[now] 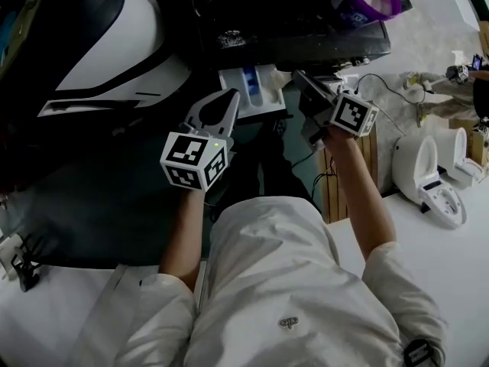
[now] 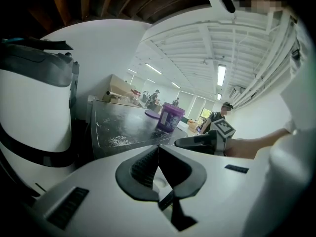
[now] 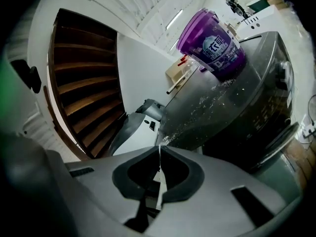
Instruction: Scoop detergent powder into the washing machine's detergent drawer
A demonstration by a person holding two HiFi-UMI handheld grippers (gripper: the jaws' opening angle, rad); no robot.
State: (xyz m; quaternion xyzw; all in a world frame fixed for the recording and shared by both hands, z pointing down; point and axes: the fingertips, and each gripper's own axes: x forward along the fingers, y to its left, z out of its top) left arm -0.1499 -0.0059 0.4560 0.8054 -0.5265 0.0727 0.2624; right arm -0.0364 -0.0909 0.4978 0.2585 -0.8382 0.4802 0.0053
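Both my tongs are closed on nothing: the left gripper and the right gripper each have their tips pressed together, hovering in front of the washing machine. The detergent drawer is pulled out between them. The purple detergent tub sits on the machine top, with powder grains scattered near it. I see no scoop, so I judge scooping and pouring are left to do

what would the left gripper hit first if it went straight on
Most likely the open detergent drawer, or the washing machine front just beside it; the left gripper, jaws shut, points at the drawer's left edge. Depth is hard to judge.
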